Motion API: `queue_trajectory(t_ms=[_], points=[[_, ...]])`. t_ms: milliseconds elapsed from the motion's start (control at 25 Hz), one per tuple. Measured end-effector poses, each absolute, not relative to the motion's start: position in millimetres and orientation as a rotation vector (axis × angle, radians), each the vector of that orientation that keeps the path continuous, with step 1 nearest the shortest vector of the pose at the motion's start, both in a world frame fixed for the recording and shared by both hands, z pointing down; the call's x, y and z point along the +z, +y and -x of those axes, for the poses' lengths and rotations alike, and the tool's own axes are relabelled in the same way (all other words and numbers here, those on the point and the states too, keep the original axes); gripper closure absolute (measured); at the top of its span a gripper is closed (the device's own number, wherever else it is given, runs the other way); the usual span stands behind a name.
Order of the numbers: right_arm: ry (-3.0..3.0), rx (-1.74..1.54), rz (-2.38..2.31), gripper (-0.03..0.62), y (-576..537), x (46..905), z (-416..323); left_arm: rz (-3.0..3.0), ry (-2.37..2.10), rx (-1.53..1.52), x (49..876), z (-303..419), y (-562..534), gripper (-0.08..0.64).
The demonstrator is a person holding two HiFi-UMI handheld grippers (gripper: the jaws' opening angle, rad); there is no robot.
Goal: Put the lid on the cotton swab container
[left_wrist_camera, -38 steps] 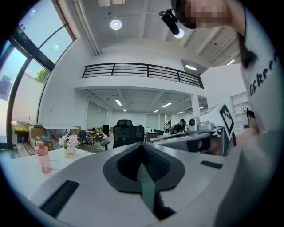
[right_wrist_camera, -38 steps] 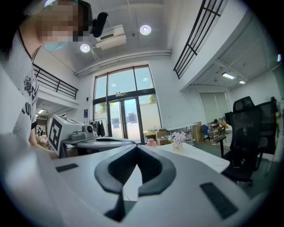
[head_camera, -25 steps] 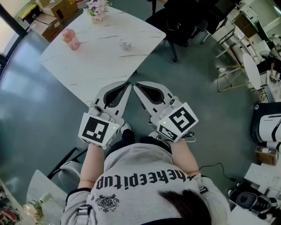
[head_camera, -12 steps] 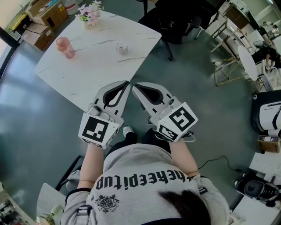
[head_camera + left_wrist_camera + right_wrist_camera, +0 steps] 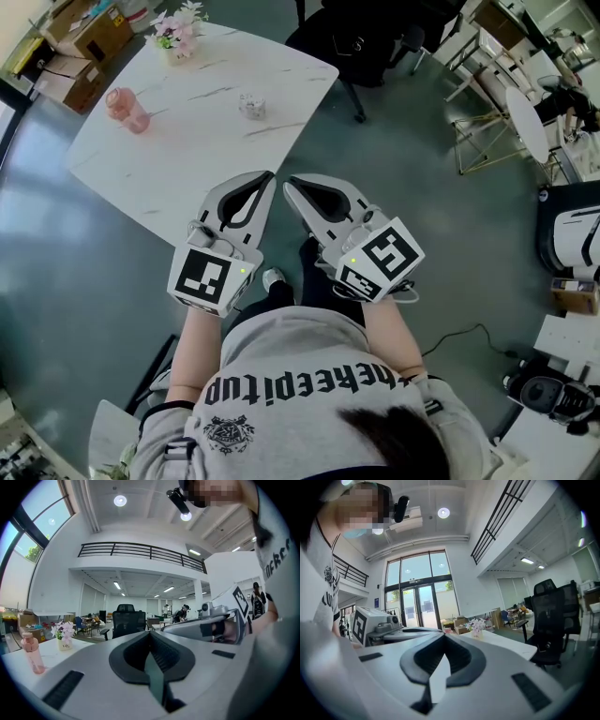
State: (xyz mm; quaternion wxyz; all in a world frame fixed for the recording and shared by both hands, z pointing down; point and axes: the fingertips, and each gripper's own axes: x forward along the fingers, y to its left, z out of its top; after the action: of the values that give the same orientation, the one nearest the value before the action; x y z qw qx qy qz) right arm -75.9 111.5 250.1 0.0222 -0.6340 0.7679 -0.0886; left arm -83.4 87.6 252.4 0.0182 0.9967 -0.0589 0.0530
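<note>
The cotton swab container [image 5: 251, 105], small and clear, stands on the white marble table [image 5: 187, 141], ahead of both sets of jaw tips and well apart from them; whether a lid sits on it is too small to tell. Beyond it and to the left of the jaws, a vase of pink flowers [image 5: 175, 31] stands near the table's far edge, and a pink bottle [image 5: 127, 110] stands farther left of the jaws. The left gripper [image 5: 271, 174] points toward the table's near edge, its jaws pressed together with nothing between them, as the left gripper view [image 5: 150, 632] shows. The right gripper [image 5: 287, 182] lies just beside it, tips almost meeting the left one's, and its jaws are likewise closed on nothing in the right gripper view [image 5: 444, 635]. A black office chair [image 5: 361, 47] stands past the table, ahead and to the right of the jaws.
</note>
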Motion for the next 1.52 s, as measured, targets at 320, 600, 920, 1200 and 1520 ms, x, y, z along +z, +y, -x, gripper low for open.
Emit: queue_trajectory(t_ms=[320, 600, 920, 1200, 1520], points=[[2.441, -0.278, 1.897, 0.581, 85.1, 247.9, 50.8, -3.087, -0.271, 0.167, 251.5, 60.2, 63.8, 0.545], [2.510, -0.284, 1.823, 0.581, 63.3, 244.0, 22.5, -3.086, -0.333, 0.113, 249.0, 32.4, 46.4, 0.545], [2.580, -0.290, 1.736, 0.581, 41.6, 243.9, -4.4, -3.054, -0.447, 0.133, 250.4, 8.0, 27.5, 0.545], [2.644, -0.305, 1.651, 0.581, 25.0, 247.5, -22.3, -3.035, -0.537, 0.131, 253.5, -10.8, 13.0, 0.545], [2.703, -0.310, 1.559, 0.581, 13.8, 249.9, -40.2, -2.999, -0.681, 0.155, 255.0, -25.6, 0.2, 0.545]])
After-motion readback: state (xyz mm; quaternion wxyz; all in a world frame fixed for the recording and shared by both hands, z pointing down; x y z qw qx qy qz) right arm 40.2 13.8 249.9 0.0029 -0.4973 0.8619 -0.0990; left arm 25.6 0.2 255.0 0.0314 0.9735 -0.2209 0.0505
